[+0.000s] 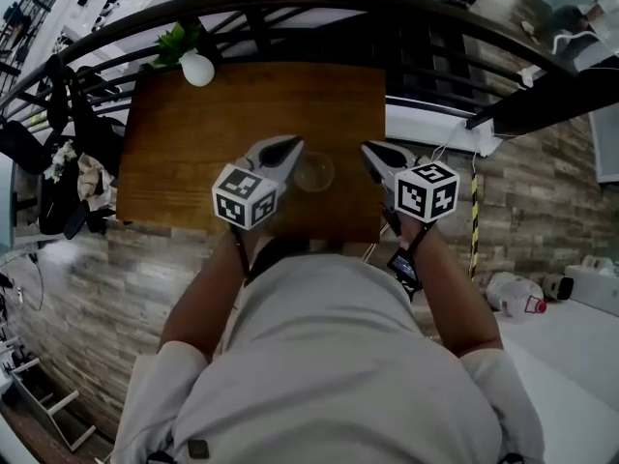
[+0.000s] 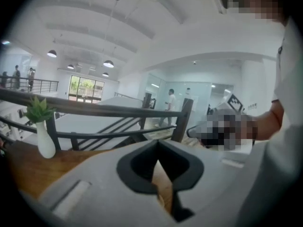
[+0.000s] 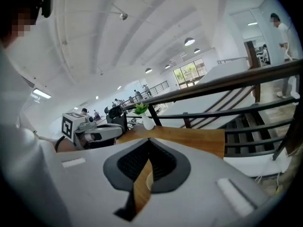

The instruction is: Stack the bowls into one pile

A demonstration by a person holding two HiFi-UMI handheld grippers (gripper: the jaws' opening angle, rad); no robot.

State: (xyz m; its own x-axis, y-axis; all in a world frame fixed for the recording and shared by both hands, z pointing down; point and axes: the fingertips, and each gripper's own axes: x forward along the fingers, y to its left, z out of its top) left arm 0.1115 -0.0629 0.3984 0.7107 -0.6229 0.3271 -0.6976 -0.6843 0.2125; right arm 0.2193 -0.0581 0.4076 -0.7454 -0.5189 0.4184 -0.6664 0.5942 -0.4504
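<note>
Clear bowl [image 1: 314, 173] sits on the wooden table [image 1: 193, 133] between the 2 grippers, equally near each. Left gripper [image 1: 288, 147] and right gripper [image 1: 373, 151] have jaws pressed together, empty.

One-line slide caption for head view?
Grey left gripper and right gripper, both shut, flank a pale translucent bowl on the brown wooden table; white vase with green plant at far left corner.
</note>
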